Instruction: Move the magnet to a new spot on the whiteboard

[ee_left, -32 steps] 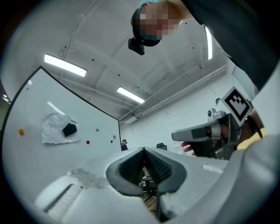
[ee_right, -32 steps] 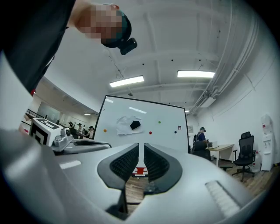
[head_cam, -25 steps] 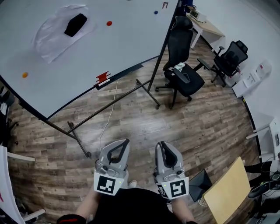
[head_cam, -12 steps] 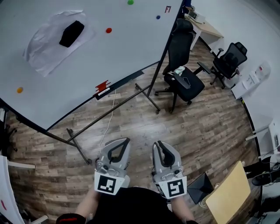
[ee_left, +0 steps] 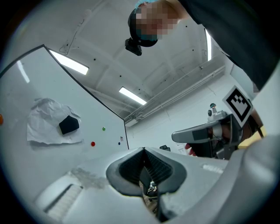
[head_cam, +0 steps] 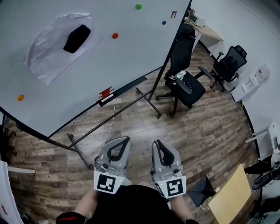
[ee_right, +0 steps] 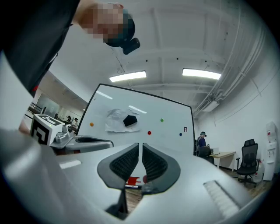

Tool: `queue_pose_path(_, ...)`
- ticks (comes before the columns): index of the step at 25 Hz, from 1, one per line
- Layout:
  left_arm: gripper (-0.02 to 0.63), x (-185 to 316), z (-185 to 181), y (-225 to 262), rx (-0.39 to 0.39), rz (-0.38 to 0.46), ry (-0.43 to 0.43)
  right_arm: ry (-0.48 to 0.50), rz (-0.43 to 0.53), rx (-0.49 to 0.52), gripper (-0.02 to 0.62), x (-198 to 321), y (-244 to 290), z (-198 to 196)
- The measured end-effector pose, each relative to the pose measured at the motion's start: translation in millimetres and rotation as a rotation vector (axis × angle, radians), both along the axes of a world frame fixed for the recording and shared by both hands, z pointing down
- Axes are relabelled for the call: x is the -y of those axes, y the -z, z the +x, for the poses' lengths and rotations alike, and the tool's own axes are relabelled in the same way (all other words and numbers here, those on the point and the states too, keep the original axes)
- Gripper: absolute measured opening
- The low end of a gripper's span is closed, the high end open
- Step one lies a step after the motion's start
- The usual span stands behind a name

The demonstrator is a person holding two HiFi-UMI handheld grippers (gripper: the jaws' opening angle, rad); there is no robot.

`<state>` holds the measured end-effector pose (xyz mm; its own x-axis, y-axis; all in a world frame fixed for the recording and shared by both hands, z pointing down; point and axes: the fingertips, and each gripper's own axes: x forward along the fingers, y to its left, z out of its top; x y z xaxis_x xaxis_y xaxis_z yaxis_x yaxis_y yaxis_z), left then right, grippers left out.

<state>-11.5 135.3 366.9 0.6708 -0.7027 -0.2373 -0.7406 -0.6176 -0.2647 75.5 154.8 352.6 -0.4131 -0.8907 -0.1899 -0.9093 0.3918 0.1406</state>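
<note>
The whiteboard (head_cam: 65, 83) stands ahead on the left and carries round magnets: orange (head_cam: 20, 97), red (head_cam: 115, 36), green (head_cam: 138, 6) and blue (head_cam: 164, 22). A black eraser (head_cam: 77, 38) sits on a crumpled white sheet (head_cam: 48, 52) stuck to the board. Both grippers hang side by side low in the head view, far short of the board. My left gripper (head_cam: 119, 146) (ee_left: 143, 151) is shut, tips touching, empty. My right gripper (head_cam: 159, 148) (ee_right: 141, 146) has just been closing and shows only a thin slit, with nothing between its pads. The right gripper view looks at the red magnet (ee_right: 149, 132).
A red-handled item (head_cam: 105, 92) lies on the board's tray. The board's stand foot (head_cam: 81, 153) runs across the wood floor just ahead. Black office chairs (head_cam: 183, 83) (head_cam: 227, 65) stand on the right, with a desk (head_cam: 205, 26) behind and a wooden panel (head_cam: 232, 192) at lower right.
The view has shifted: the green magnet has come into sight at the top, and the board's stand foot sits closer to my grippers. Both grippers keep side by side.
</note>
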Motion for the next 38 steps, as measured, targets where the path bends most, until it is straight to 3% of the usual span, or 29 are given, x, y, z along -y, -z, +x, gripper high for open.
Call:
queue_pose_path(12, 0.002, 7, -14, -4, 0.007, -0.006, 0.01, 0.016, 0.007, 0.004, 0.029, 11, -1, -15)
queue_pose_path(18, 0.002, 13, -26, -5, 0.017, -0.004, 0.071, 0.092, -0.002, 0.006, 0.029, 25, -2, -32)
queue_pose_path(24, 0.002, 37, -39, -6, 0.029, -0.005, 0.146, 0.169, 0.007, 0.006, 0.028, 55, -3, -45)
queue_pose_path(38, 0.002, 125, -26, 0, 0.048, 0.0, 0.249, 0.272, 0.009, 0.059, 0.021, 161, 3, -28)
